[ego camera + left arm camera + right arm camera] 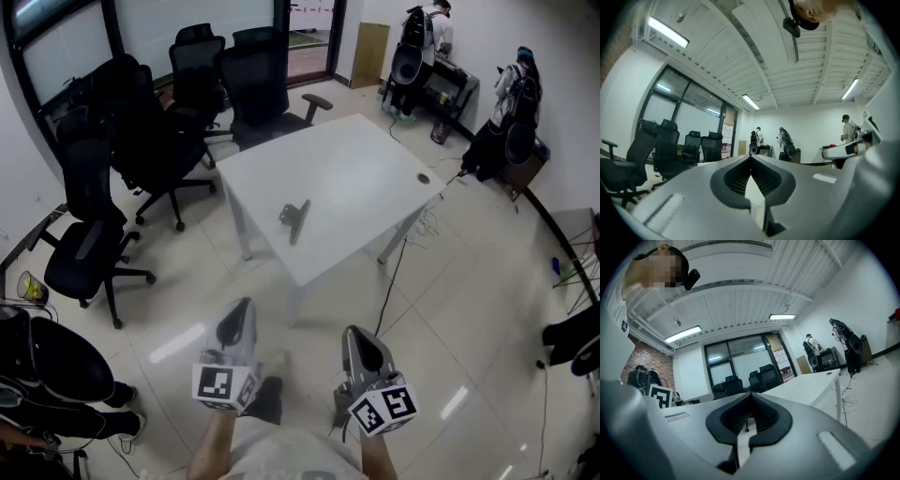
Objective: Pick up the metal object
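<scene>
The metal object [294,217], a small dark grey clip-like piece, lies on the white table [361,178] near its front corner. Both grippers hang low in the head view, well short of the table and above the tiled floor. My left gripper [238,314] has its jaws together with nothing between them; the left gripper view shows the tips [751,157] meeting. My right gripper [362,339] also looks shut and empty, tips [750,393] touching. The right gripper view shows the table [811,385] ahead at the right. Neither gripper view shows the metal object.
Several black office chairs [159,131] crowd the table's left and far sides. A cable [396,272] hangs from the table's right edge to the floor. People with backpacks [417,47] stand by a low bench at the far right. A black bag [42,370] sits at lower left.
</scene>
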